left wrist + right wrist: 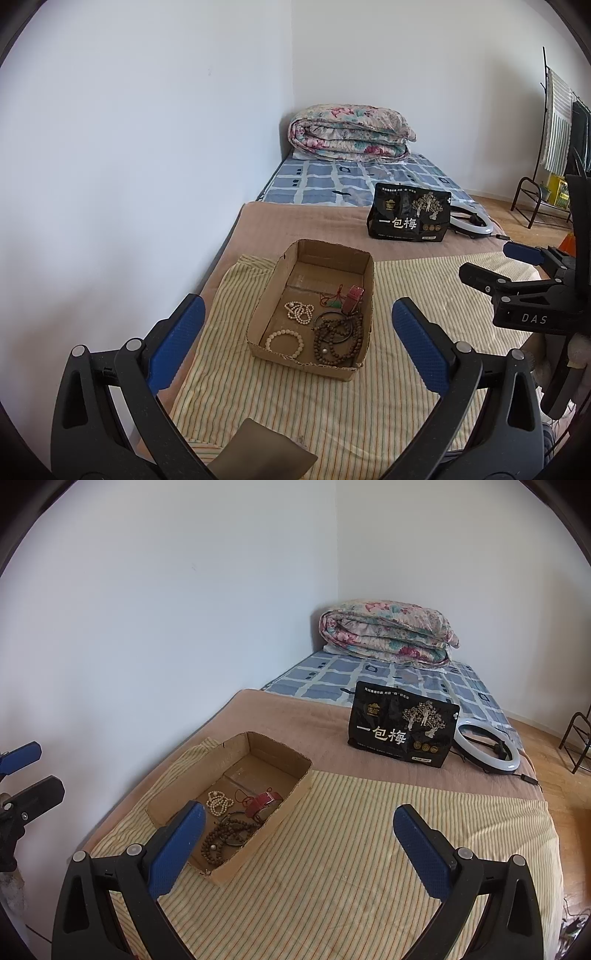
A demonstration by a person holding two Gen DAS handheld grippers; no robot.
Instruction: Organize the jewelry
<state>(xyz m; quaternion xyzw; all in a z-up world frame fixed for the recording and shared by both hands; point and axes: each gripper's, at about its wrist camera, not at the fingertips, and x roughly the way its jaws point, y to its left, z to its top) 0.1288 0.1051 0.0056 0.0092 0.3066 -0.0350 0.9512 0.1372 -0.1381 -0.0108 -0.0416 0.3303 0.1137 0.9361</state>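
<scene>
A shallow cardboard box [271, 286] [295, 792] lies on a striped cloth [295, 406] [351, 849] on the bed. Inside it are a white bead bracelet [284, 343], a white bead necklace [299, 313] [218, 802], brown bead strings [338, 341] [225, 836], a red strap [354, 298] [263, 802] and a small green pendant on red cord [332, 302]. My left gripper [297, 341] hovers open above the box's near end, holding nothing. My right gripper [299, 845] is open over the cloth just right of the box; it also shows at the right edge as the right gripper [495, 264].
A black snack bag [409, 218] [402, 729] stands beyond the box, with a ring light [471, 221] [487, 747] beside it. A folded floral quilt [351, 133] [388, 631] lies at the bed's far end. A wall runs along the left. A dark flat item [262, 454] lies near the cloth's front.
</scene>
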